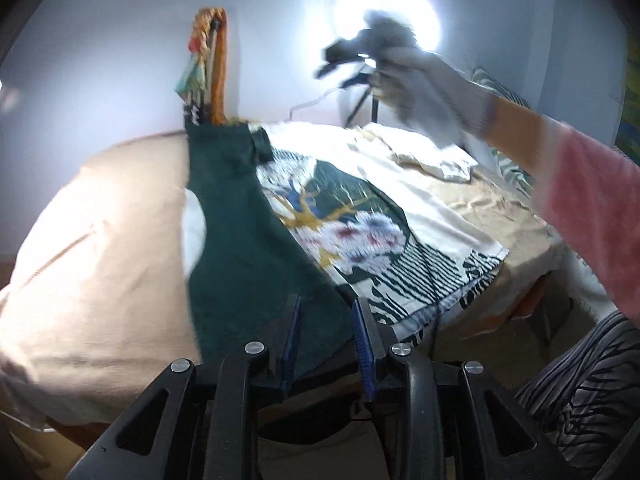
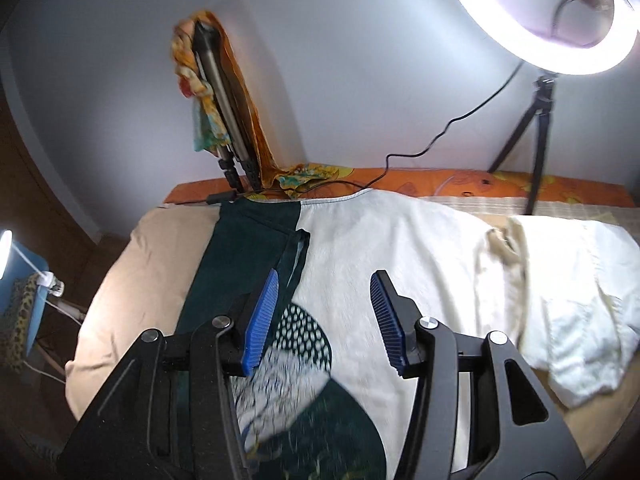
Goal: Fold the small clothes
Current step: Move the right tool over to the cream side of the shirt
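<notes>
A white and dark green printed shirt [image 1: 344,216] lies spread on the bed, its green side folded over along the left. It also shows in the right wrist view [image 2: 360,248]. My left gripper [image 1: 326,312] is open, its blue pads either side of the shirt's near green edge, just above it. My right gripper [image 2: 324,292] is open and hovers over the shirt's middle, near the green neckline. In the left wrist view the right gripper [image 1: 344,60] is held high by a gloved hand, blurred.
A beige sheet [image 1: 100,240] covers the bed. Crumpled white clothes [image 2: 560,288] lie at the right. A ring light [image 2: 540,20] on a tripod [image 2: 536,120] stands at the back right; a folded stand draped in orange cloth [image 2: 224,100] leans on the wall.
</notes>
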`<action>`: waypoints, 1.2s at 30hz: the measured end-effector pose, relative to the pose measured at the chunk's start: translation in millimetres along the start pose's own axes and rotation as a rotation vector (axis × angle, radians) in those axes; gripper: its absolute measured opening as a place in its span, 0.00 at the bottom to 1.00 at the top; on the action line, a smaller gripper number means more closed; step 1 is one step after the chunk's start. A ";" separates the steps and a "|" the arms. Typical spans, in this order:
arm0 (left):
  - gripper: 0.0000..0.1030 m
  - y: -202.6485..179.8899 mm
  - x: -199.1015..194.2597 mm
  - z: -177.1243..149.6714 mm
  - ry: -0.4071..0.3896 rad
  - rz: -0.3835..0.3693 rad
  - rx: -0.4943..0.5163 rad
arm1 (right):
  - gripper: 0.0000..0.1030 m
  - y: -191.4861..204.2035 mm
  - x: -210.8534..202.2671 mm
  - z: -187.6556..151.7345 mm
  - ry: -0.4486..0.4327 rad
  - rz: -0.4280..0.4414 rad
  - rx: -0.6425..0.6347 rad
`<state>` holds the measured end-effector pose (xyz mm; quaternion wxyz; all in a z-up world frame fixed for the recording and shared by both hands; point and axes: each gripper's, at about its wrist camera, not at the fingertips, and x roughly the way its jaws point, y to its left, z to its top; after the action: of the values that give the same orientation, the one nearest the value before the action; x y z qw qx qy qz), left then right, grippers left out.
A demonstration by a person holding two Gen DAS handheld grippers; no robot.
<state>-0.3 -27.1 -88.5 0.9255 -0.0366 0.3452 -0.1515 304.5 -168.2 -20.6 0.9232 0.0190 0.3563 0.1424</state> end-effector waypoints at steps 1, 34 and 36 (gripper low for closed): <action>0.25 -1.0 -6.0 1.3 -0.014 0.008 0.009 | 0.50 -2.8 -20.5 -5.7 -0.015 0.004 0.005; 0.33 -199.6 123.0 46.2 0.093 -0.262 0.178 | 0.54 -221.6 -267.4 -170.6 -0.147 -0.001 0.394; 0.45 -212.8 140.6 46.3 0.114 -0.254 0.207 | 0.54 -234.0 -263.5 -171.4 -0.146 0.014 0.405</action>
<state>76.1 -274.2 -105.0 0.8767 0.0243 0.3722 -0.3038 63.3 -476.8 -8.3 0.9229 0.2167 0.3099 0.0726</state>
